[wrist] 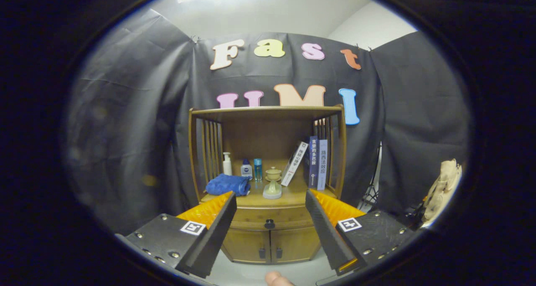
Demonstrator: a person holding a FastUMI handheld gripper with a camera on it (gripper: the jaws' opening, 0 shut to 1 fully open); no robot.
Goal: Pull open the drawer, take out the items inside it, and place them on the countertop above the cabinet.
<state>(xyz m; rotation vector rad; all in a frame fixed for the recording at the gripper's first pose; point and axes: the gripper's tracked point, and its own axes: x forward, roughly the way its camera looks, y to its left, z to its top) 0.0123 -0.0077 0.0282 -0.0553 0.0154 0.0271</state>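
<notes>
Fingers of the hand-held gripper [270, 219] are being held wide apart with nothing between them, and a fingertip [276, 279] of the person is showing just below. Beyond them the drawer [268, 216] is sitting flush in the front of the wooden cabinet [268, 181], its dark knob [269, 224] lying in line with the gap. What it holds is hidden, so the scene is fitting either a drawer waiting to be pulled or one emptied and pushed back. Any pull is best made square on the knob and straight outward. On the countertop [293, 196] above, a blue towel [227, 184], bottles [243, 165], a small lidded cup [273, 181] and leaning books [312, 162] are being carried. Two lower doors [270, 244] are closed, and dark cloth is hanging behind.
</notes>
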